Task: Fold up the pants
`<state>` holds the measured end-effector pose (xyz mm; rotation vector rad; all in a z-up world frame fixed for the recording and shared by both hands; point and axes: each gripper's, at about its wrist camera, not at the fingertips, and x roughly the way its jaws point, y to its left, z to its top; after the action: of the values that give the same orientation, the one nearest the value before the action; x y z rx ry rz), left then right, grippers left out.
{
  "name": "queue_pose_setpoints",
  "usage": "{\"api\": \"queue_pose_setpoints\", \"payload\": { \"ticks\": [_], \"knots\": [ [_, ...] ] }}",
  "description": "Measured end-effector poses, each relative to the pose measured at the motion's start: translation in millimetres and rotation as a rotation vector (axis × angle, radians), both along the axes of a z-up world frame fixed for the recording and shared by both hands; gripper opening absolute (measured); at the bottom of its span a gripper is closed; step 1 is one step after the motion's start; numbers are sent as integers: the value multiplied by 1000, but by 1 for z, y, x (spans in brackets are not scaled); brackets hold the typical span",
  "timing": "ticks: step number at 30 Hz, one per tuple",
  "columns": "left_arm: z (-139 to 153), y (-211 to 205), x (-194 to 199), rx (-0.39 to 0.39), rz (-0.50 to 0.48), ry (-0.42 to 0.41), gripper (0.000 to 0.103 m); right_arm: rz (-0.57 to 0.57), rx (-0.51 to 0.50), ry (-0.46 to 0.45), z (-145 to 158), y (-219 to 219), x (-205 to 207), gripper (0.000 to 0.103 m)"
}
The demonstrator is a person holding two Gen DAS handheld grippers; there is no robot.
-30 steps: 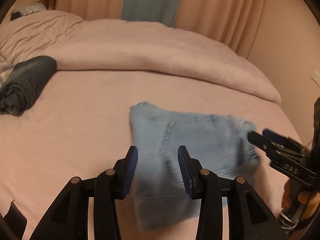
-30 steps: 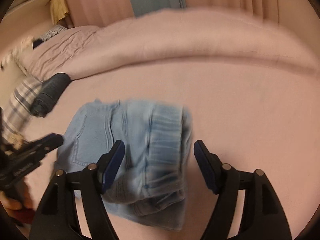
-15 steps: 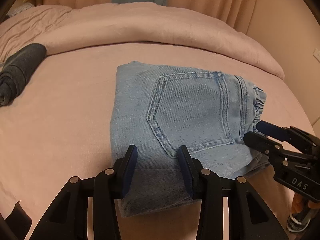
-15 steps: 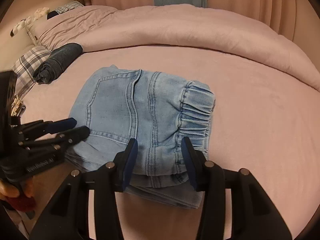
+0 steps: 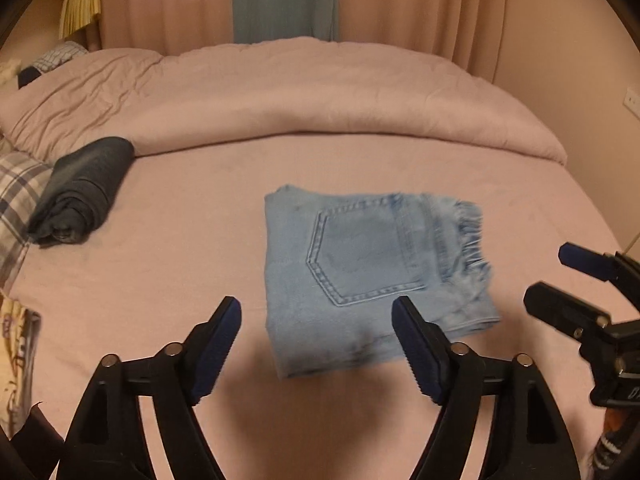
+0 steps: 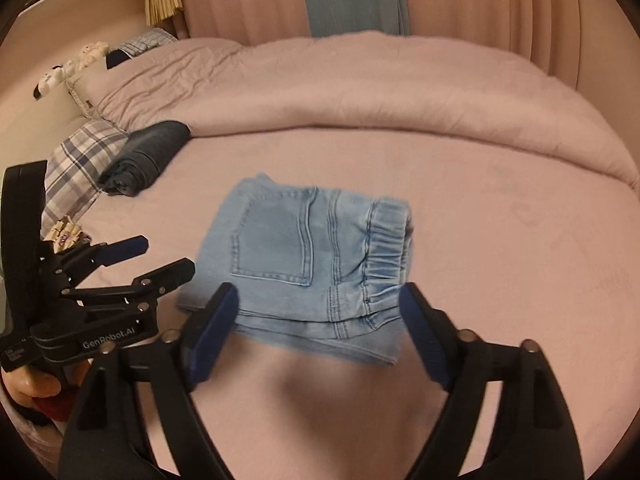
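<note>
While folding looks finished, dark rolled garment (image 5: 82,188) lying far left on bed (image 5: 180,264). Left gripper (image 5: 316,344) hovering wide open, gripping nothing. Folded pants (image 5: 372,272) resting mid-bed. Right gripper (image 6: 320,336) hanging spread, empty. Next likely: setting pants aside.

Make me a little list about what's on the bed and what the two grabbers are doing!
pants: light blue jeans, folded into a flat packet, back pocket up, on the pink bed
left gripper: open, holding nothing, just short of the jeans
right gripper: open, holding nothing
other clothes: dark rolled pants at the left, beside a plaid pillow
behind: pink duvet, curtains
</note>
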<state>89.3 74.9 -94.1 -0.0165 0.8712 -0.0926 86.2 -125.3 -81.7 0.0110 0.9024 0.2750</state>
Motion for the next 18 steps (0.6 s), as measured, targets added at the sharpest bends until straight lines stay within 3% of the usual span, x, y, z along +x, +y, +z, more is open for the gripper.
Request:
{"api": "queue_pose_setpoints", "payload": {
  "ticks": [6, 18],
  "knots": [
    [45, 4, -22, -5, 67, -47, 96, -19, 2, 9, 36, -3, -22, 100],
    [102, 0, -46, 63, 126, -88, 96, -32, -31, 30, 86, -3, -36, 103]
  ]
}}
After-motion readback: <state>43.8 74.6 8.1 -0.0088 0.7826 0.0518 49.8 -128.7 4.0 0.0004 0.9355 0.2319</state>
